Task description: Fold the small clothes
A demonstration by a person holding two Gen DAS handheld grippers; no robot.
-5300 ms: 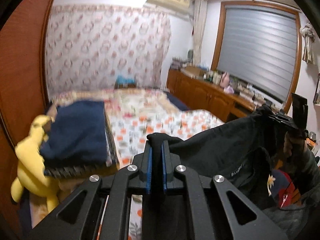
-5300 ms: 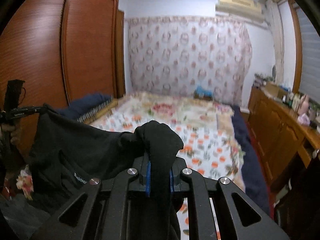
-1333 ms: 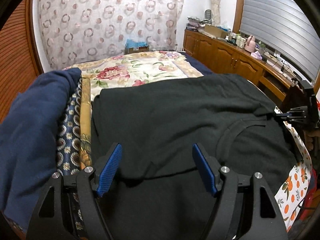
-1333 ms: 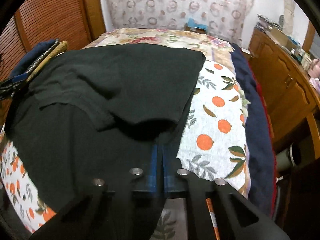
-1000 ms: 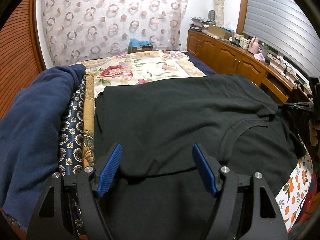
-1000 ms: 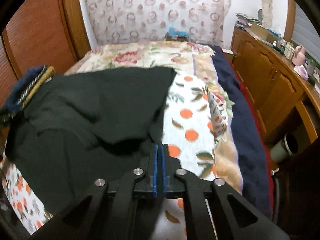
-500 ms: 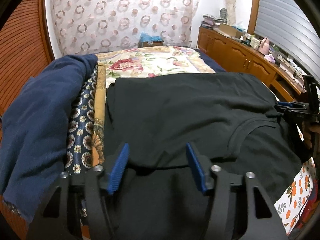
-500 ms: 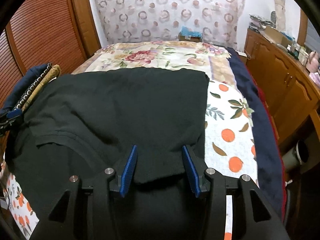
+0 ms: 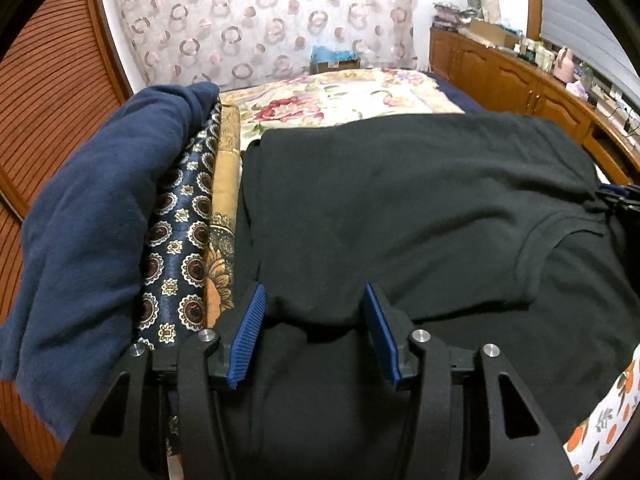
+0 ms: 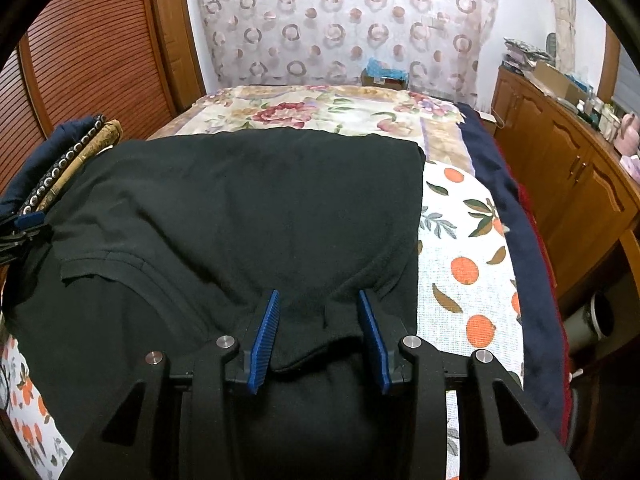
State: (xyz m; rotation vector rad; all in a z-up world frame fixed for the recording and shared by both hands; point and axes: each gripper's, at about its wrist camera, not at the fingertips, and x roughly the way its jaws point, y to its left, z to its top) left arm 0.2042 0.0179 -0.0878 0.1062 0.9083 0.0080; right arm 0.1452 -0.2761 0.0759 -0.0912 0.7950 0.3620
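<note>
Your left gripper point(image 9: 312, 334) tilts down w/ jaws apart but closing, straddling the near fold edge of the black shirt point(image 9: 400, 208), pads not pressing. Right gripper point(image 10: 318, 336) tilts down too, jaws apart around a shirt corner. Shirt lies spread on the bed point(image 10: 460, 248), stacked blankets point(image 9: 100, 216) beyond at left.

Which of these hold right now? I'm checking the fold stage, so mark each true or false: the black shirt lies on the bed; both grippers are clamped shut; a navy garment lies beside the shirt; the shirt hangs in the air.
1. The black cotton shirt lies on the patterned bed cover: true.
2. Both grippers are clamped shut: false; left gripper and right gripper stand apart.
3. A navy fleece garment lies beside it: true.
4. The shirt hangs in air: false; it rests flat.
</note>
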